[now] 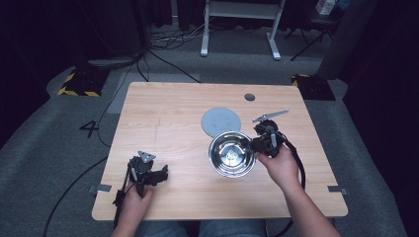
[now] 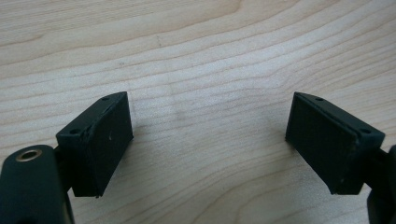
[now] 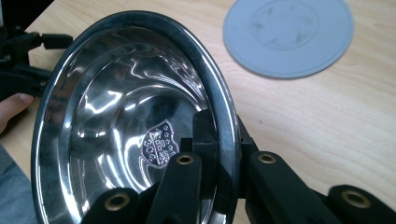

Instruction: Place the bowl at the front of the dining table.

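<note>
Pale wood grain runs across the whole table (image 1: 163, 108), and the steel bowl (image 1: 232, 154) serves here as the marker for everything else. Well to the left of the bowl, near the table's front edge, the left gripper (image 1: 160, 174) sits low over bare wood in the person's left hand (image 1: 132, 202); in the left gripper view its two black pads (image 2: 100, 142) stand wide apart with nothing but wood between them – the jaws are open and hold nothing. The bowl itself is at the middle of the table, a little right of centre, shiny inside with a small stamped crest on its bottom. Just behind the bowl, and touching its far rim as seen from above, lies a flat round grey mat (image 1: 221, 121); in the right gripper view the mat (image 3: 287, 35) lies flat on the wood beyond the bowl (image 3: 126, 116), which is tilted so that its inside faces the camera. At the bowl's right rim is the right gripper (image 1: 253, 144), held by the right hand (image 1: 281, 165) – its jaws are closed tight on the rim, one pad inside the bowl and one outside. Behind and to the right of the bowl, a thin grey plate on that gripper sticks out over the table.
</note>
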`<state>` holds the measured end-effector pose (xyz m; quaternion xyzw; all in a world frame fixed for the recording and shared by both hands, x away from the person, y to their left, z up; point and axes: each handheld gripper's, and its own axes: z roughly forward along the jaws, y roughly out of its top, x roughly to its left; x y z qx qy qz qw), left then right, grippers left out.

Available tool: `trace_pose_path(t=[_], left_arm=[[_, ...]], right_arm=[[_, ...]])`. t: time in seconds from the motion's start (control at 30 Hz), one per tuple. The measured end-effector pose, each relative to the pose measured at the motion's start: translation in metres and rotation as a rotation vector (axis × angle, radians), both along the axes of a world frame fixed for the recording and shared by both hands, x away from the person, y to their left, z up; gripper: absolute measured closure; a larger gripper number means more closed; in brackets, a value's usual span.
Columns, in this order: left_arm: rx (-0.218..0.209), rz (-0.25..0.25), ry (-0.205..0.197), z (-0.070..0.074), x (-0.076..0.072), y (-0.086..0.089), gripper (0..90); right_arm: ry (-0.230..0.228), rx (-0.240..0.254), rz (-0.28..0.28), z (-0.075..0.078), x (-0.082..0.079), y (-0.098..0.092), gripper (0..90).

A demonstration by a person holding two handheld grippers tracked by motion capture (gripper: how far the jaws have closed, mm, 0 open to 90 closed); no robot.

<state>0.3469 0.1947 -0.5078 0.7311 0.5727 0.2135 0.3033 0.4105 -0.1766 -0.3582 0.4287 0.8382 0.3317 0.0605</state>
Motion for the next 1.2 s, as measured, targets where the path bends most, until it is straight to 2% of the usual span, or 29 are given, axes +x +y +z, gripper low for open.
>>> trace_pose_path(t=[0.27, 0.4, 0.73, 1.2], left_arm=[[0.001, 0.005, 0.000, 0.000, -0.001, 0.000, 14.8], [0.000, 0.006, -0.001, 0.000, -0.001, 0.000, 14.8], [0.002, 0.004, 0.002, 0.000, -0.001, 0.001, 14.8], [0.000, 0.006, -0.002, 0.000, 0.001, 0.001, 14.8]], right_arm=[[-0.027, -0.003, -0.022, 0.012, 0.013, 0.000, 85.7], [-0.036, 0.032, -0.054, 0.020, 0.028, -0.005, 85.8], [-0.080, 0.014, -0.100, 0.037, 0.055, 0.000, 85.7], [-0.097, 0.010, -0.221, 0.053, 0.103, 0.002, 85.7]])
